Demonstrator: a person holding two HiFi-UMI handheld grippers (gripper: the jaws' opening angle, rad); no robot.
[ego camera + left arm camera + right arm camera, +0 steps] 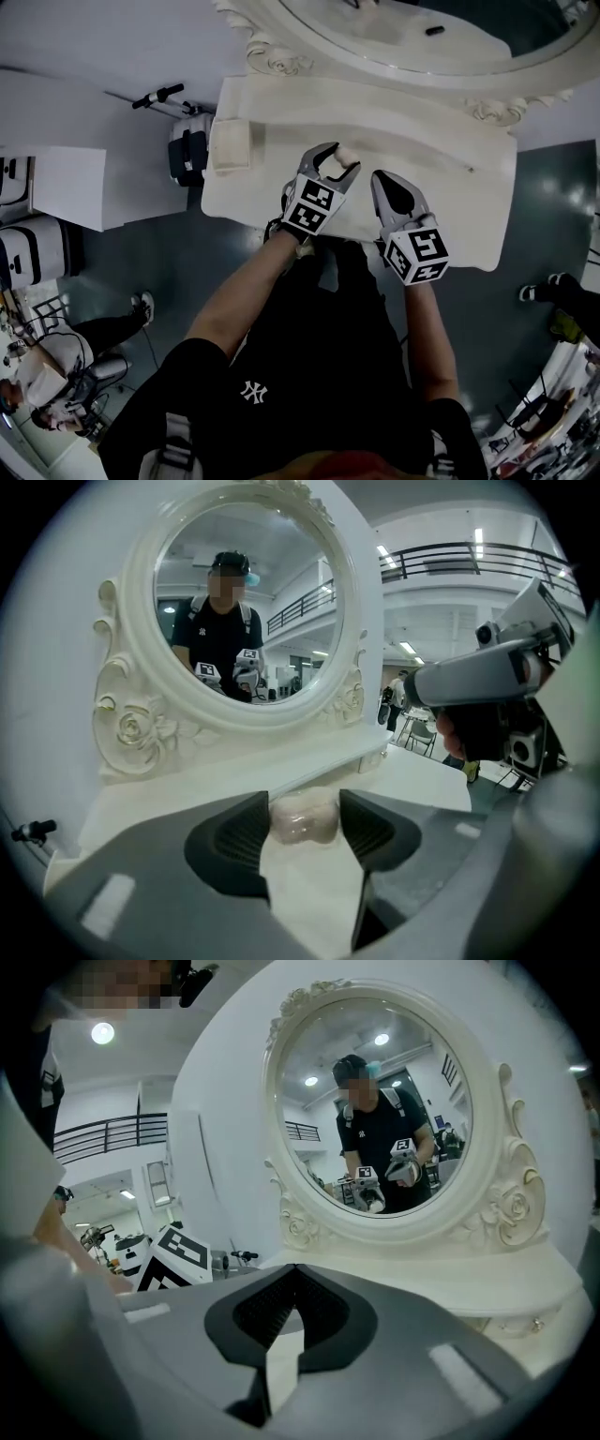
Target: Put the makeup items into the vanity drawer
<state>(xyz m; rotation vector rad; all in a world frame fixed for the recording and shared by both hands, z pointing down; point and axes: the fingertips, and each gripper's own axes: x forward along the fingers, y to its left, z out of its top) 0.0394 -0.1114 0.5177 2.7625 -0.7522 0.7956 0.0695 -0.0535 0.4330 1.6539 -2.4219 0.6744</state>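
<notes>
Left gripper pinches a pale, rounded makeup item between its jaws, over the near part of the vanity top. Right gripper, just to the right of it, has its jaws pressed together with nothing between them. Farther left on the top sits a small cream box. At the far side stands the oval mirror in a carved white frame, reflecting the person.

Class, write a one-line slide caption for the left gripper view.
Left gripper clamps a pale rounded item in front of an ornate white vanity mirror.
</notes>
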